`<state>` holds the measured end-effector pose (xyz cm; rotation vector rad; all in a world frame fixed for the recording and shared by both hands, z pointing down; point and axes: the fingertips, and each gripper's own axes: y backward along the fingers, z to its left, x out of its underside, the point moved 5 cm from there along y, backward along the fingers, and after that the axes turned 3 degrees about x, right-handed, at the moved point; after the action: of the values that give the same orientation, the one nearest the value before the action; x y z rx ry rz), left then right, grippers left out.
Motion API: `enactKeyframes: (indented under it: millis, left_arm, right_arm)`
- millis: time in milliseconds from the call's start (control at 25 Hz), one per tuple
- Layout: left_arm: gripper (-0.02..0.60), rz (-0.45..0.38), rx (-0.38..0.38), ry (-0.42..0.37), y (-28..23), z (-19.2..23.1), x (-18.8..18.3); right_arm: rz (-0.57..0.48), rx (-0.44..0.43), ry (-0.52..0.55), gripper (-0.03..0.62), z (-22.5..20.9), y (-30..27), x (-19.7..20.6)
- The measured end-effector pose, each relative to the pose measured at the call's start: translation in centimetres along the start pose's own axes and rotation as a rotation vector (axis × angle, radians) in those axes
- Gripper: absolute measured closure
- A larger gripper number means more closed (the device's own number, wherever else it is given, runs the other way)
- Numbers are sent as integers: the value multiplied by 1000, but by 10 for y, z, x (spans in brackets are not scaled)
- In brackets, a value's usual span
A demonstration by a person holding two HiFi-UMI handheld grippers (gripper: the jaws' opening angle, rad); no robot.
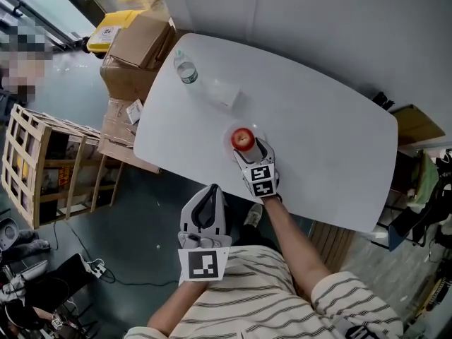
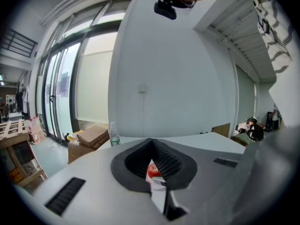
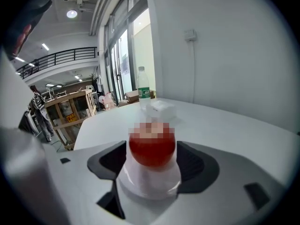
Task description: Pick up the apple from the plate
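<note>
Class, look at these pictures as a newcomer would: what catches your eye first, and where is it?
The red apple on its small white plate, by the near edge of the white table, stands out first. The right gripper holds its open jaws on either side of it. The left gripper hangs back off the table, and a bottle stands at the far left corner.

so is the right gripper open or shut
Open. The right gripper has its jaws spread either side of the apple, not yet pressing it.
</note>
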<state>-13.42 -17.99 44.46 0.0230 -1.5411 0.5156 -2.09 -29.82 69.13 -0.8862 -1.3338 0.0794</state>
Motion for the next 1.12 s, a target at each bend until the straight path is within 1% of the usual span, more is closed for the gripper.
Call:
enactKeyframes:
  millis: [120,240,360,520,720,840,1120]
  left_arm:
    - [577,-1,5,4,-1,1,1]
    - [577,-1,8,5,-1,1,1]
    - [577,-1,10,2,-1,1,2]
    - [577,-3,5,19,-1,0,0]
    - [577,-22,4,18,0,-3,-6]
    - [577,-34,6,17,0,-8,-10]
    - [577,-56,0,21,8,-16,-15]
  right_arm:
    - [18,6,17,266,1,-5,0]
    - [15,10,27,266,0,-7,-2]
    - [-1,13,2,266,-4,-3,-6]
    - [-21,7,-39,266,-7,8,-13]
    - [-43,8,-83,266,-10,29,-23]
    - [-64,1,-86,266,-11,44,-31]
    - [-129,-3,-110,266,-14,86,-62]
